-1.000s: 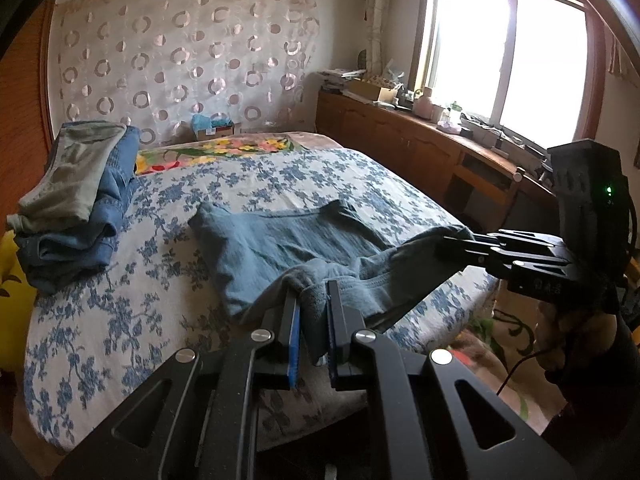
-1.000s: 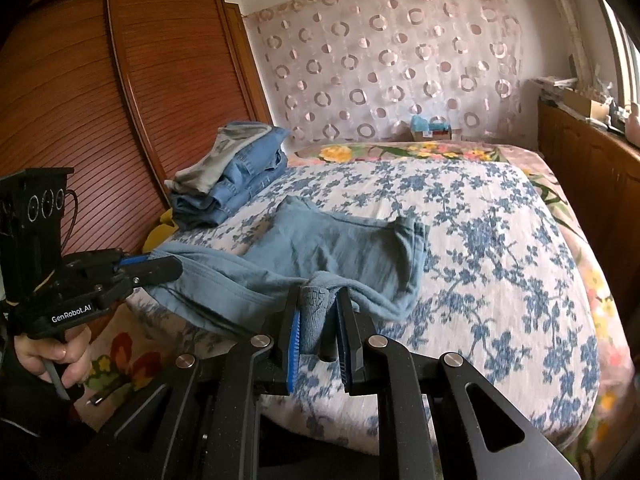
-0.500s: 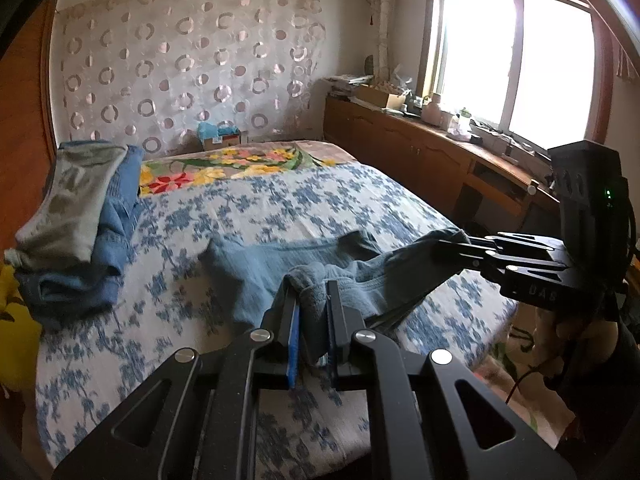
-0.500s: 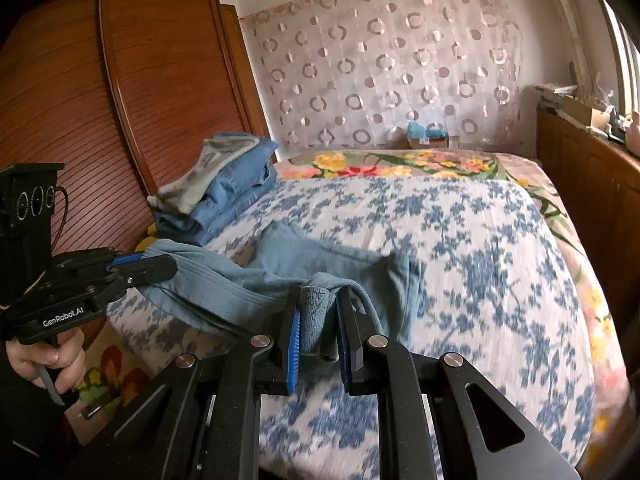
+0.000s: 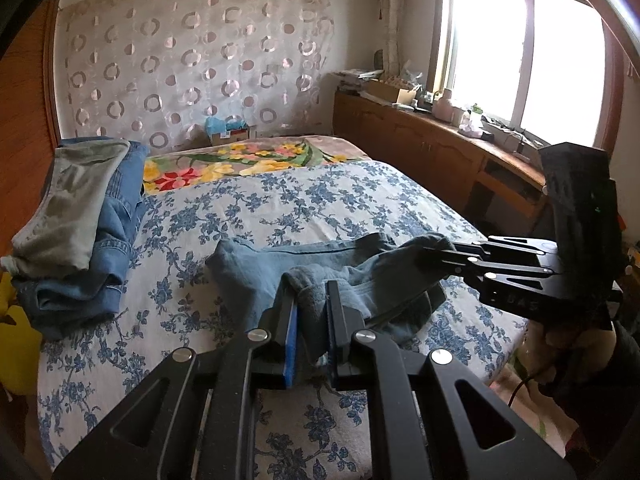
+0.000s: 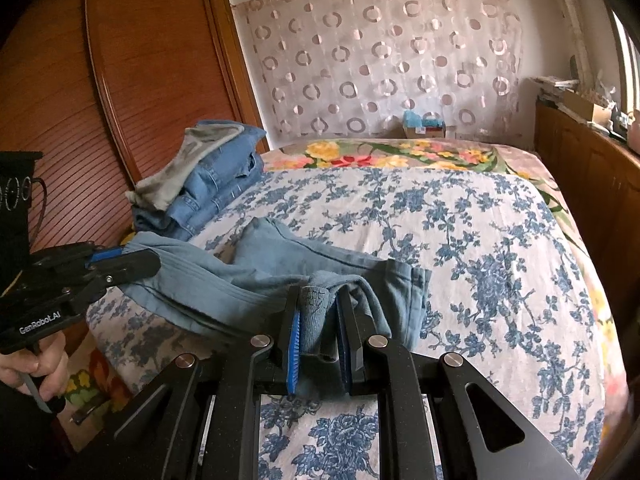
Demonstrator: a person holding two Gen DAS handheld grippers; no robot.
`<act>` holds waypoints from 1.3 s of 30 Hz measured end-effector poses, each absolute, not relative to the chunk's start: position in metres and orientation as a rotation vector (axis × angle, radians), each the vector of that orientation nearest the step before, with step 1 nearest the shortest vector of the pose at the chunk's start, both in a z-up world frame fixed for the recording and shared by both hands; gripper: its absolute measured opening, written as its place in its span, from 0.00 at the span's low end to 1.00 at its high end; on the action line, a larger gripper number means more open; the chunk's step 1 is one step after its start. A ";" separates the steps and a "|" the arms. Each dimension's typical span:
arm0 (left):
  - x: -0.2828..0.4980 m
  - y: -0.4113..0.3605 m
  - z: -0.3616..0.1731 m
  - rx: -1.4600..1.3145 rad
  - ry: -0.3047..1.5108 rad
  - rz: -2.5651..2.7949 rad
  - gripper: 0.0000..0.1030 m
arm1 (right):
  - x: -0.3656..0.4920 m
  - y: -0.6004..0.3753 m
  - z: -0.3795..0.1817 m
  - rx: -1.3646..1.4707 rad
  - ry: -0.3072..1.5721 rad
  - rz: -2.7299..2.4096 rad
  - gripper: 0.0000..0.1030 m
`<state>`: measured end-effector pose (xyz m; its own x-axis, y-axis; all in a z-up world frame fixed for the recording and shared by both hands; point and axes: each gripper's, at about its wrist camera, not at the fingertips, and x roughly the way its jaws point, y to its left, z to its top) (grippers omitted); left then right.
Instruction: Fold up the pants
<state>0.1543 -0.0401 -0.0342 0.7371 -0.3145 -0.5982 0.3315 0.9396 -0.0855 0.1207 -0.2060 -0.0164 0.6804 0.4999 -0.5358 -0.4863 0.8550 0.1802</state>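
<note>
Light blue pants (image 5: 256, 276) lie partly folded on the flowered bed sheet (image 5: 320, 208), near its front edge. My left gripper (image 5: 310, 300) is shut on a bunched edge of the pants and holds it above the bed. My right gripper (image 6: 318, 308) is shut on the other end of the same edge; the pants (image 6: 280, 256) show behind it. The lifted edge spans between the two grippers. The right gripper also shows in the left wrist view (image 5: 436, 256), and the left gripper shows in the right wrist view (image 6: 132, 260).
A stack of folded jeans with a grey garment on top (image 5: 80, 216) sits at the bed's left side, also seen in the right wrist view (image 6: 208, 176). A wooden wardrobe (image 6: 120, 100) stands left; a wooden counter under the window (image 5: 460, 152) runs along the right.
Both grippers have carried the held edge forward over the bed, toward the far end of the pants. The pants now lie doubled and shorter. Both grips are unchanged.
</note>
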 end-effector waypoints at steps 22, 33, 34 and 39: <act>0.141 -0.023 -0.026 -0.057 0.599 -0.343 0.57 | 0.138 -0.203 -0.028 0.021 0.643 0.532 0.19; 0.136 -0.005 -0.050 -0.066 0.646 -0.316 0.64 | 0.129 -0.220 -0.019 0.029 0.618 0.489 0.35; 0.135 -0.004 -0.052 -0.060 0.652 -0.316 0.64 | 0.125 -0.225 -0.019 0.037 0.617 0.491 0.35; 0.129 -0.006 -0.072 -0.008 0.696 -0.320 0.64 | 0.112 -0.236 -0.032 0.000 0.662 0.468 0.35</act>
